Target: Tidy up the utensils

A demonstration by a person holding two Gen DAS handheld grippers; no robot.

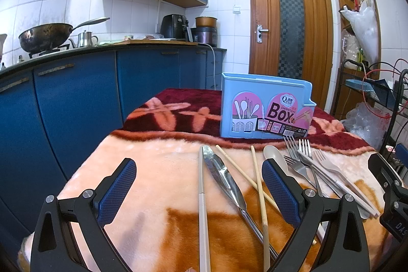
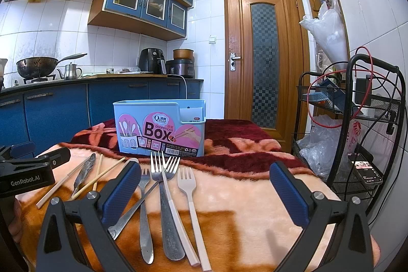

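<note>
A light blue chopsticks box (image 1: pixel 265 108) (image 2: pixel 159 126) stands upright on the blanket-covered table (image 1: pixel 158 170). In front of it lie a beige chopstick (image 1: pixel 202 195), a metal knife (image 1: pixel 224 177), two wooden chopsticks (image 1: pixel 258 182), a beige spoon (image 1: pixel 272 154) and several forks (image 1: pixel 304 157). My left gripper (image 1: pixel 199 185) is open, low over the knife and chopsticks, holding nothing. My right gripper (image 2: pixel 205 188) is open above the metal forks (image 2: pixel 159 170) and a beige fork (image 2: pixel 187 179), also holding nothing. The knife (image 2: pixel 85 167) and wooden chopsticks (image 2: pixel 107 173) show at the left of the right wrist view.
Blue kitchen cabinets (image 1: pixel 76 106) run along the table's left side. A black wire rack (image 2: pixel 357 131) with cables, plastic bags and a phone (image 2: pixel 367 170) stands close to the right edge. A wooden door (image 2: pixel 265 55) is behind. Bare blanket lies right of the forks.
</note>
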